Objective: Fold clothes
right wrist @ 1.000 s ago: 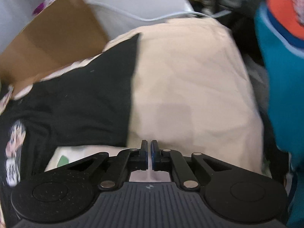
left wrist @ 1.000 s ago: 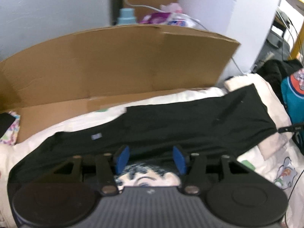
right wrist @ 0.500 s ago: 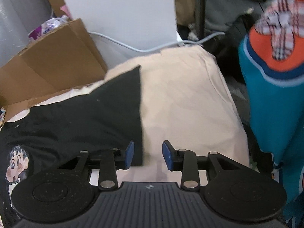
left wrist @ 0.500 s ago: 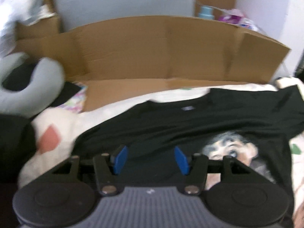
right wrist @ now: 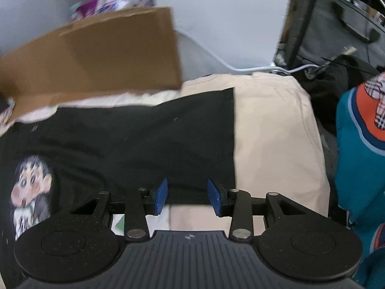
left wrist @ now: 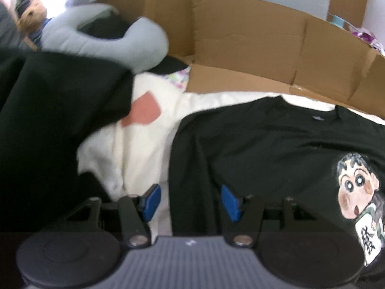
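Note:
A black T-shirt with a cartoon boy print lies spread flat on a cream bedspread. My left gripper hovers open above the shirt's left side edge, nothing between its blue pads. In the right wrist view the same black T-shirt shows its straight hem edge on a beige pillow. My right gripper is above the hem's near corner; its jaws are opening and hold nothing.
Flattened cardboard stands along the far side of the bed. A grey neck pillow and dark clothing lie at the left. A teal and orange garment hangs at the right, with bags and a white cable behind.
The left gripper swept left along the shirt, from over the print to its left edge. The right gripper went from shut to open and rose, showing more of the hem.

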### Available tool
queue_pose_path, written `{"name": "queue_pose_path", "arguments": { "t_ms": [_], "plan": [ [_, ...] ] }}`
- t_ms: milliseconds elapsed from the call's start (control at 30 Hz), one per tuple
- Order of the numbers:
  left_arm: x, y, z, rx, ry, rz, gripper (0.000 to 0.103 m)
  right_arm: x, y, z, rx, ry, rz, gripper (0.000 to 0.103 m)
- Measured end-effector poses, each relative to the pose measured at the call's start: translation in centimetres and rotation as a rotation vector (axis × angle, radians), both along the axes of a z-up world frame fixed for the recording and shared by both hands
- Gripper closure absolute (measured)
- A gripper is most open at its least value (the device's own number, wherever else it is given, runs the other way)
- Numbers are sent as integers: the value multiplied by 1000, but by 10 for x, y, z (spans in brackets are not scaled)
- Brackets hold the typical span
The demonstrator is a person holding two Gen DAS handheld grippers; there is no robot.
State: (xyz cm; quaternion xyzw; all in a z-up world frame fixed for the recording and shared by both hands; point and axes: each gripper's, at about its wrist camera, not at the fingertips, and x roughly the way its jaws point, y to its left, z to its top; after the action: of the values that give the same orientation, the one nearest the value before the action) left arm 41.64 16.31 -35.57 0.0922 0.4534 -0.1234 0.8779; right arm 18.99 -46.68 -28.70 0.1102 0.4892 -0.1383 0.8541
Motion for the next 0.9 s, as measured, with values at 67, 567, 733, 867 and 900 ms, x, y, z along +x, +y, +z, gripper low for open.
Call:
{"name": "queue_pose_path", "arguments": {
  "t_ms": [67,567,733,867,900],
  "plan": [
    [-6,8,-5,-2,0,-6,45,-2,9,3,-11,-8,1,58],
    [-30,17,-44,-16,73,34,44,8,55,-3,38,-139,22,50],
    [-33,11,-62,37,118,57,37,18,52,-48,147,-123,-19,50],
    [-39,5,-59,90,150,39,95,23,48,-90,260,-94,-38,50],
    [-37,5,-53,83,184,36,100,23,47,-96,286,-90,-34,50]
  ]
}}
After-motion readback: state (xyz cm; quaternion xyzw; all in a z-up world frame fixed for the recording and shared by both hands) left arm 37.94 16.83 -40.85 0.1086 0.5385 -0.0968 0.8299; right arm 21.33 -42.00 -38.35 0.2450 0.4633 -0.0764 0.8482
